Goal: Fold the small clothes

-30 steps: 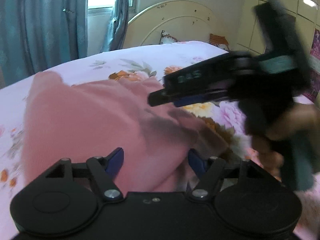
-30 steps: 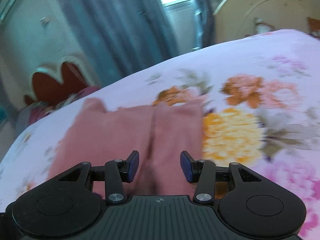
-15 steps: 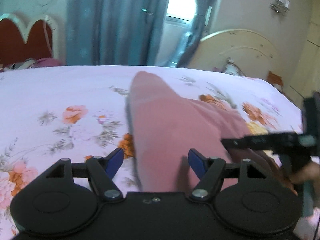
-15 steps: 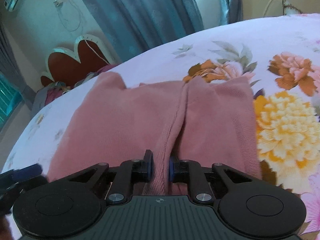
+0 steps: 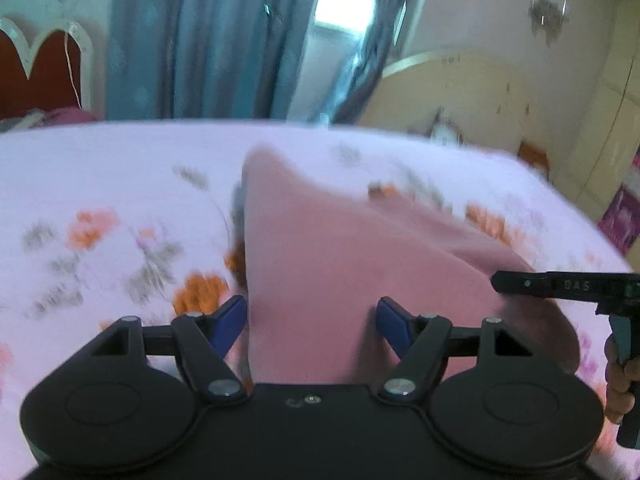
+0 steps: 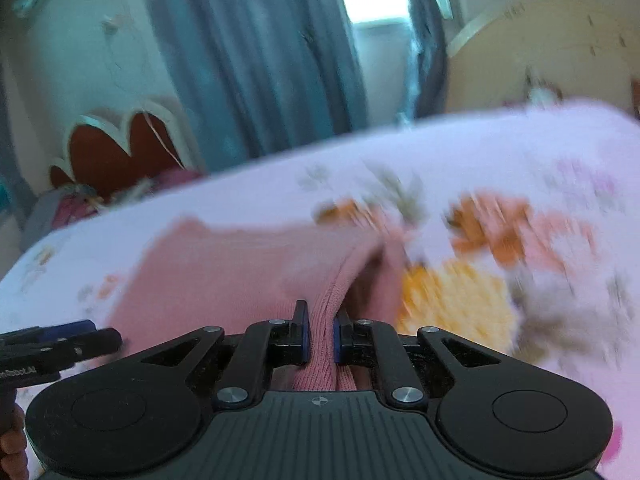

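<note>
A small pink knitted garment (image 5: 340, 264) lies on the flowered bed sheet (image 5: 100, 184). My left gripper (image 5: 311, 308) is open over the garment's near left edge. The cloth passes between its blue pads (image 5: 230, 320) without being pinched. In the right wrist view my right gripper (image 6: 320, 324) is shut on a raised ridge of the pink garment (image 6: 224, 268), which runs up between its pads. The right gripper's tip (image 5: 500, 282) shows at the garment's right side, with a hand under it. The left gripper (image 6: 100, 334) shows at the far left of the right wrist view.
The bed fills both views. A cream headboard (image 5: 460, 92) stands at the back right, blue curtains (image 5: 208, 40) and a window behind. A red, white-edged headboard (image 6: 116, 152) and piled items stand at the left. Cream cupboards (image 5: 608, 128) line the right wall.
My right gripper has shut on the ridge in the middle of the pink garment. My left gripper has swung left to the garment's left edge and stayed open.
</note>
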Demonstrator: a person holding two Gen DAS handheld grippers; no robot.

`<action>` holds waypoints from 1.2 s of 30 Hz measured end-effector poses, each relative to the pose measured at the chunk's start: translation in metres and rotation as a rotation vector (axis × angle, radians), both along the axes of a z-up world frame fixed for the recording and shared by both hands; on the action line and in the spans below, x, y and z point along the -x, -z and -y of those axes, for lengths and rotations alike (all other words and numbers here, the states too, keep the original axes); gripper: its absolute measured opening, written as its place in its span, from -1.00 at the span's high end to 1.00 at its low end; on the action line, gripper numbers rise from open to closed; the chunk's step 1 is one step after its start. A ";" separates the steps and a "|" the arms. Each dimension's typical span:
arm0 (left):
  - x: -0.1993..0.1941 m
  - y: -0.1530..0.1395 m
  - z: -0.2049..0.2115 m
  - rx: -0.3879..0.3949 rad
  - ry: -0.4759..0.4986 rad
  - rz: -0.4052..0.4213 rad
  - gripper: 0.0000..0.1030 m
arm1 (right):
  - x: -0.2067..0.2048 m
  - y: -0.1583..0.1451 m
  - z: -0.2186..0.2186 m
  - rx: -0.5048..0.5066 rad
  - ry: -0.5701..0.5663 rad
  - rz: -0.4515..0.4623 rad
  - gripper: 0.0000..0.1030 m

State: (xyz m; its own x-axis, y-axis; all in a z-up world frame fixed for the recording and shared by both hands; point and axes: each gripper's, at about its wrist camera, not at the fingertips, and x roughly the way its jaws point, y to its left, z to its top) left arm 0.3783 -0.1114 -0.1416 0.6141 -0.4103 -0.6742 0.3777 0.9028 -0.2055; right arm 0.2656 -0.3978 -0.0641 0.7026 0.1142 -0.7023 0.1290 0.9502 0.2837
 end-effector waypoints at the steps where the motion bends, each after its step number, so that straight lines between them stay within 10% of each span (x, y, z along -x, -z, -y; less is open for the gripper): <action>1: 0.000 0.007 0.004 -0.013 0.010 -0.016 -0.41 | 0.000 0.009 0.003 -0.011 0.018 -0.024 0.80; 9: 0.000 0.011 -0.003 -0.006 0.002 -0.044 -0.54 | 0.027 -0.002 0.021 -0.114 0.058 -0.023 0.47; 27: 0.007 0.008 -0.009 0.031 0.003 -0.095 -0.35 | 0.075 -0.005 0.008 0.007 0.014 -0.079 0.78; 32: -0.012 -0.012 -0.016 0.089 -0.036 -0.077 -0.43 | 0.054 -0.026 0.016 -0.016 0.051 -0.007 0.24; 36: -0.038 -0.016 -0.014 0.100 -0.071 -0.066 -0.42 | 0.016 -0.029 0.019 -0.028 0.056 0.013 0.24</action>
State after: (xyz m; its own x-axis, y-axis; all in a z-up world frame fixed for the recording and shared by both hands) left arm 0.4161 -0.0975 -0.1255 0.5998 -0.4348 -0.6717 0.2961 0.9005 -0.3185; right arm 0.2496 -0.4167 -0.0352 0.7173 0.0938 -0.6904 0.1781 0.9333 0.3118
